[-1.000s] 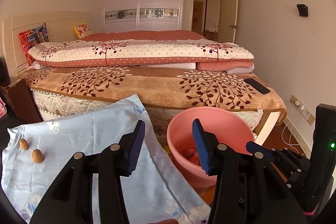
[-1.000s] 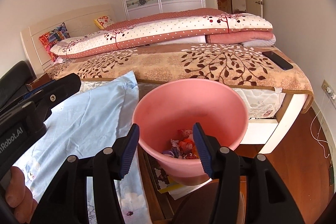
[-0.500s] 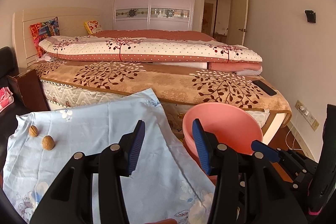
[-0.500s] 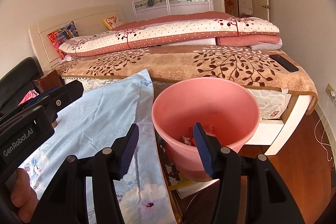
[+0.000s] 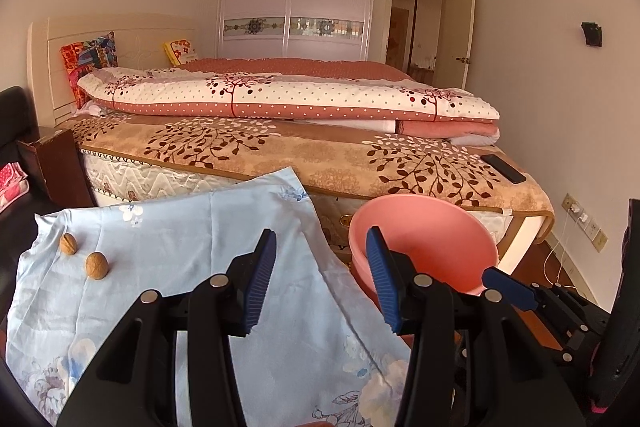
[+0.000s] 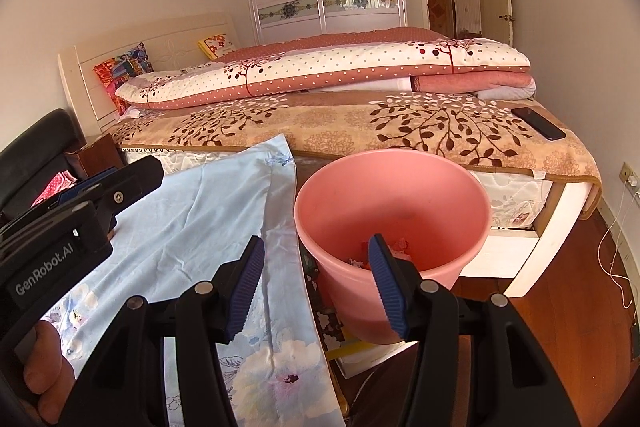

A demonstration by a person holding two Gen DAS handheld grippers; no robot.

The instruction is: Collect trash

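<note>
Two walnuts [image 5: 96, 265] [image 5: 68, 243] lie on the far left of a light blue flowered cloth [image 5: 192, 251] that covers a table. A pink bucket [image 6: 394, 215] stands just right of the cloth, with crumpled trash [image 6: 394, 247] in its bottom. My left gripper [image 5: 320, 281] hovers open over the cloth's right part, nothing between its blue pads. My right gripper [image 6: 316, 289] is open and empty too, hanging over the cloth edge and the bucket's near rim. In the left wrist view the bucket [image 5: 428, 239] shows past the right finger.
A bed [image 5: 320, 151] with folded quilts runs across behind the table, a black phone [image 5: 503, 167] on its right corner. A dark wooden stand [image 5: 56, 163] and black chair are at left. Wooden floor [image 6: 560, 307] with a cable lies at right. A hand [image 6: 44, 375] holds the left gripper.
Both views have swung left: the bucket has slid rightward in each frame and more of the blue cloth shows. The walnuts now sit further in from the left edge. Both grippers stayed open.
</note>
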